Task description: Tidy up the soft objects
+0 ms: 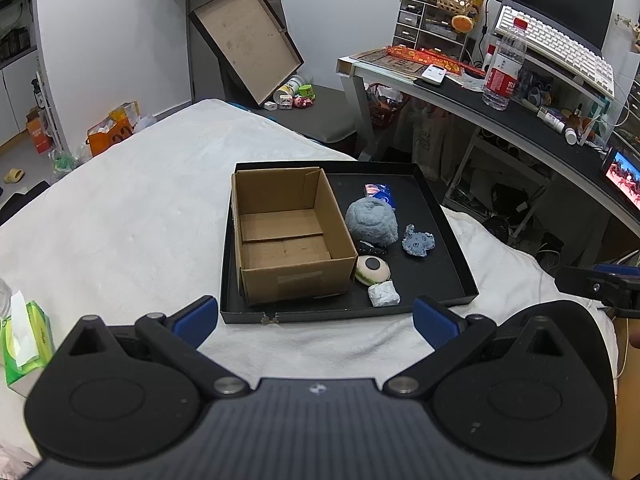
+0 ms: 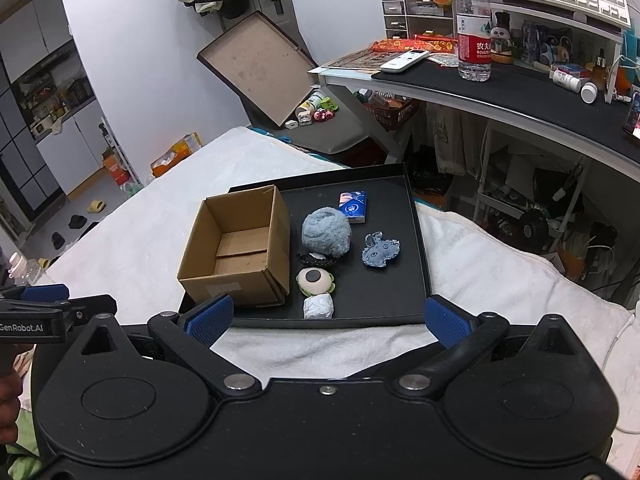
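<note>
A black tray [image 1: 460, 264] [image 2: 416, 240] lies on a white bed cover. In its left half stands an empty cardboard box [image 1: 288, 236] [image 2: 240, 248]. To the box's right lie a fluffy grey-blue ball [image 1: 372, 222] [image 2: 326, 232], a small blue denim plush [image 1: 418, 241] [image 2: 380, 252], a round green-and-cream toy with a dark centre [image 1: 373, 270] [image 2: 315, 281], a white crumpled wad [image 1: 384, 294] [image 2: 318, 306], a small dark item [image 1: 370, 248] [image 2: 316, 259] and a blue tissue pack [image 1: 380, 194] [image 2: 353, 206]. My left gripper [image 1: 316, 320] and right gripper [image 2: 328, 320] both hover open in front of the tray, holding nothing.
The white bed cover [image 1: 120, 208] stretches left of the tray. A green tissue pack [image 1: 24, 340] sits at the near left. A cluttered desk [image 1: 520, 120] with a water bottle [image 1: 502, 68] and keyboard stands to the right. A large open box lid [image 1: 248, 44] leans on the far wall.
</note>
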Demonstrator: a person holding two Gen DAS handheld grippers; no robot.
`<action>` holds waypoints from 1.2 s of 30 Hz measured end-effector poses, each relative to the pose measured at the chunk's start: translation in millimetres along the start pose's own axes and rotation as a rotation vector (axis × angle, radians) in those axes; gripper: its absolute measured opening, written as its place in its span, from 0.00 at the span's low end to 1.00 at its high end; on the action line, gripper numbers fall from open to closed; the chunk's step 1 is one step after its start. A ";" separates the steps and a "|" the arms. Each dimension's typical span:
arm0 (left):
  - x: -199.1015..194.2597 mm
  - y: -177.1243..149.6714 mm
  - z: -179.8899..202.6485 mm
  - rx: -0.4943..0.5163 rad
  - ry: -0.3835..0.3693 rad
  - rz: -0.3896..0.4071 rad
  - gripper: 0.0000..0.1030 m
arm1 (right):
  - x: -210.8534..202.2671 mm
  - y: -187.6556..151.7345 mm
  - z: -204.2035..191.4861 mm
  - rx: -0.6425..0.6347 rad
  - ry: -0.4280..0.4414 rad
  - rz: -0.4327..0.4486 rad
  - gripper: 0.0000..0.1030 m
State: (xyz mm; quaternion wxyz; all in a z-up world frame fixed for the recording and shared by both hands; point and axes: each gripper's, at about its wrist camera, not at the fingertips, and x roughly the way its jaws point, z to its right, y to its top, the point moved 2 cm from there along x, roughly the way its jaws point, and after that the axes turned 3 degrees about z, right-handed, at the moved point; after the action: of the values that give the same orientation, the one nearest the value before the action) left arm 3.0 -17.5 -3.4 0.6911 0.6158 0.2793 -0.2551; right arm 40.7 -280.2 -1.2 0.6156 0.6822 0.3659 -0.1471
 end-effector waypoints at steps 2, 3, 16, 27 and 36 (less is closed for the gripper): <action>-0.9 0.5 1.2 0.001 0.001 -0.002 1.00 | -1.1 -0.3 -0.1 -0.001 0.001 0.002 1.00; -1.7 0.5 1.9 0.003 0.001 0.000 1.00 | -0.8 -0.3 -0.1 0.000 0.001 0.002 1.00; 1.3 8.8 -1.5 0.010 -0.023 0.002 1.00 | 1.8 2.5 2.1 0.017 -0.001 -0.006 1.00; 22.3 17.7 -12.9 -0.031 -0.022 -0.020 1.00 | 14.1 12.3 7.9 0.040 0.011 -0.021 1.00; 51.4 23.0 -19.1 -0.067 -0.019 -0.053 1.00 | 33.6 21.1 16.8 0.060 0.046 -0.046 1.00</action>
State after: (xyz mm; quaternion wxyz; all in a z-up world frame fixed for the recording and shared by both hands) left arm 54.3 3.6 -24.8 0.7071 0.5823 0.2972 -0.2696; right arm 82.3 -284.9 -11.0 0.5830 0.6949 0.3909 -0.1564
